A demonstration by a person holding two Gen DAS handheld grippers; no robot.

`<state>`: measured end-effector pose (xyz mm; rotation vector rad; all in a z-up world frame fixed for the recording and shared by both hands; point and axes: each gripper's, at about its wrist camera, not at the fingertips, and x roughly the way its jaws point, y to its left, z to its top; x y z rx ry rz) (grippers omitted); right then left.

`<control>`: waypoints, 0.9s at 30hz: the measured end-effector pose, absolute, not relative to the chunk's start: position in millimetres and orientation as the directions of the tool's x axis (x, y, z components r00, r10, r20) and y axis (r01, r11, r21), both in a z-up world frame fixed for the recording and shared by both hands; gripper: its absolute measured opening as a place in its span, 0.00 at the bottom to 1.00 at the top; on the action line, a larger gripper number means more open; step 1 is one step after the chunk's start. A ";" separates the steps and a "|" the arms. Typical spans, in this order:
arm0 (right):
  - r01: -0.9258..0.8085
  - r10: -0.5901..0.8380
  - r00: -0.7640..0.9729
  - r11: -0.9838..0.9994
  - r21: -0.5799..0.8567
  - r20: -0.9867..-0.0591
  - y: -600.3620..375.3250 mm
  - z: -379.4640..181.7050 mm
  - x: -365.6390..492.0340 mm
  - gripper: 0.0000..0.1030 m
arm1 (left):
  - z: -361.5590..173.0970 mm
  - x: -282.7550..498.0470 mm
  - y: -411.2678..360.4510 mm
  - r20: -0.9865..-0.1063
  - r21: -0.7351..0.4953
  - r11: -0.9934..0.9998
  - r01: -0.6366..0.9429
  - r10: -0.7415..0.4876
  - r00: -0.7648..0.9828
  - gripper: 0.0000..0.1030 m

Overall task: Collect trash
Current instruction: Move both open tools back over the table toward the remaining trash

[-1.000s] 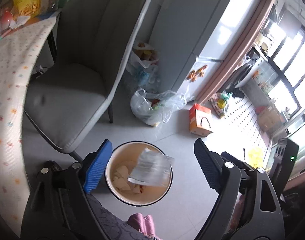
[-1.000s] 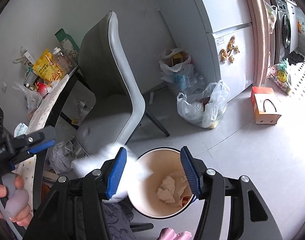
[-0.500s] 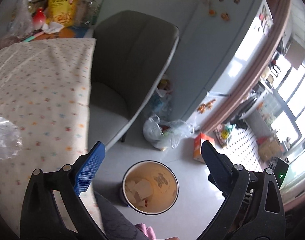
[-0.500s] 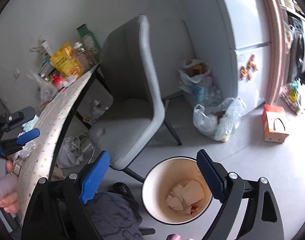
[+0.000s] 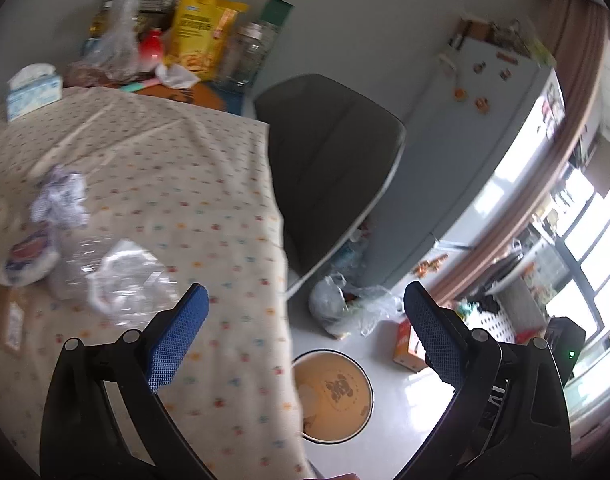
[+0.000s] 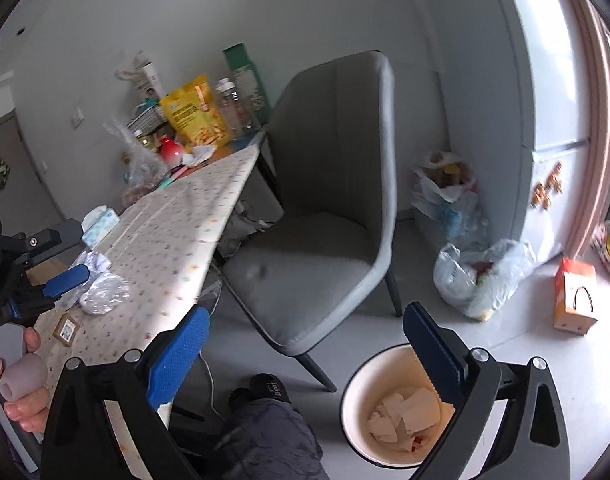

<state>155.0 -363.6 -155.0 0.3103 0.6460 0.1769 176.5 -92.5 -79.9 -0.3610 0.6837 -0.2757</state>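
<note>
A round bin [image 5: 332, 396] stands on the floor beside the table; in the right wrist view the bin [image 6: 397, 408] holds crumpled paper. My left gripper [image 5: 305, 332] is open and empty above the table's edge. A clear crumpled plastic bag [image 5: 117, 276] and a crumpled paper wad [image 5: 61, 196] lie on the spotted tablecloth [image 5: 165, 168] to its left. My right gripper [image 6: 305, 340] is open and empty, above the floor between table and bin. The plastic bag [image 6: 103, 292] also shows there, just right of the left gripper's fingertips [image 6: 69, 278].
A grey chair [image 6: 325, 200] stands at the table's end. Tied plastic bags [image 6: 481, 276] and an orange box [image 6: 575, 300] sit on the floor by the fridge [image 6: 525, 80]. A tissue box [image 5: 33, 92], snack bag [image 5: 201, 32] and jars crowd the table's far end.
Both grippers have swung up and left from over the bin toward the table. The plastic piece and tissue seen falling a second ago are in the bin. Both jaws stand wider.
</note>
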 end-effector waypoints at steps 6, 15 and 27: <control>-0.153 0.296 0.789 0.943 0.294 -0.538 -322.3 -137.3 151.0 0.92 | -82.7 161.4 -53.7 -0.551 -0.435 0.897 0.081 -0.336 0.764 0.94; -0.241 0.337 0.776 0.939 0.244 -0.533 -269.1 -124.7 147.8 0.92 | -84.2 131.8 4.4 -0.526 -0.454 0.891 0.003 -0.270 0.807 0.94; -0.248 0.349 0.742 0.936 0.249 -0.572 -231.3 -121.3 150.8 0.92 | -102.1 111.8 85.5 -0.522 -0.500 0.859 -0.110 -0.197 0.830 0.94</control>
